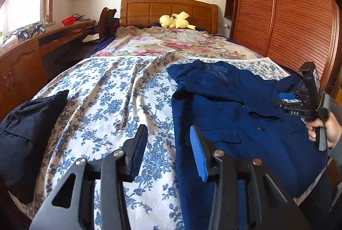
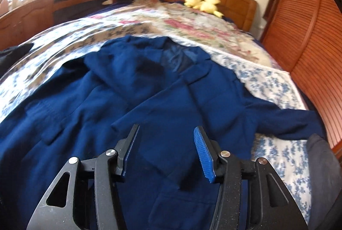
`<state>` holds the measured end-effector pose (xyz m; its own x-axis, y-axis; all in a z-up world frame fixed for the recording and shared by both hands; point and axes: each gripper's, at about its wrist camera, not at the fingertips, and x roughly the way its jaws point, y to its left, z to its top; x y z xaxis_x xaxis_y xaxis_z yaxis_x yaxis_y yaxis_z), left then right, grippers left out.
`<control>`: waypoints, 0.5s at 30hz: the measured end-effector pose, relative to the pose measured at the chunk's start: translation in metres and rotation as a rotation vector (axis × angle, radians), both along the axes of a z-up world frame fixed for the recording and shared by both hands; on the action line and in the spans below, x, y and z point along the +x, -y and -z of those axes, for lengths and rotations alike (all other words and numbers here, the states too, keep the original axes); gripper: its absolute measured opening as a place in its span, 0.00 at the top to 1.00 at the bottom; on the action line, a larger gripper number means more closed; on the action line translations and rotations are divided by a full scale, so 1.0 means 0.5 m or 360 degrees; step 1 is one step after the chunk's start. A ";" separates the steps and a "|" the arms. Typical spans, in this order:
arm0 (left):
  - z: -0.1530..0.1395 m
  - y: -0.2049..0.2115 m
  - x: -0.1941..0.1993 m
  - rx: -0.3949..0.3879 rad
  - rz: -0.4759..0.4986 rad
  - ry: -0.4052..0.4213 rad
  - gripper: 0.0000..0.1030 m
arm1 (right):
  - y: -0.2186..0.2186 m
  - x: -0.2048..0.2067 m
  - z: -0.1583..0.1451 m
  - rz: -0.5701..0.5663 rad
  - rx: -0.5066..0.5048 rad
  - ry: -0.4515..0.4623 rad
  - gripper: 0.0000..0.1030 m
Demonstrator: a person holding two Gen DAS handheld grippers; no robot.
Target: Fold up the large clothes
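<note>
The bed (image 1: 119, 89), under a blue-flowered white cover, is the ground for everything here, and the blue jacket (image 1: 235, 106) serves as the landmark. The jacket lies spread face up on the side of the bed toward the slatted wardrobe doors (image 1: 299, 27), its long axis running from the collar, which points at the wooden headboard (image 1: 168, 10), down to the hem at the near edge of the bed. Its front is partly folded over already, and one sleeve (image 2: 288, 121) sticks out from the jacket's body toward the wardrobe. On the far side of the jacket from that sleeve, well apart across bare cover, sits a dark garment (image 1: 27, 127) in a bundle. The right gripper (image 2: 164, 151) hangs directly over the lower front of the jacket, jaws spread and nothing between the pads, so it is plainly the nearer tool to the loose sleeve. The left gripper (image 1: 168, 148) hovers at the jacket's opposite long edge, one finger over blue cloth and the other over flowered cover, jaws parted and empty. In my judgement the coming fold turns on that sleeve: it lies off to the right gripper's outer side, crosswise to the jacket's length.
</note>
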<state>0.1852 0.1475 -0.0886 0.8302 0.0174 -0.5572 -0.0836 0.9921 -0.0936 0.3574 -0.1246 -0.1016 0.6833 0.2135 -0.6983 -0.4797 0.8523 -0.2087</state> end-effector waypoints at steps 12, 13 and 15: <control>0.005 0.057 0.023 0.0041 0.0087 -0.0027 0.61 | -0.057 0.034 0.112 -0.0168 -0.0108 -0.0231 0.42; 0.005 0.060 0.024 0.0045 0.0092 -0.0030 0.61 | -0.061 0.037 0.119 -0.0172 -0.0126 -0.0245 0.42; 0.007 0.066 0.026 0.0051 0.0101 -0.0034 0.61 | -0.066 0.045 0.130 -0.0178 -0.0159 -0.0265 0.42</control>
<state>0.1983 0.1144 -0.0920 0.8181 -0.0167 -0.5748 -0.0220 0.9979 -0.0603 0.3799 -0.0917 -0.1666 0.5329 0.2055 -0.8208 -0.6050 0.7707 -0.1998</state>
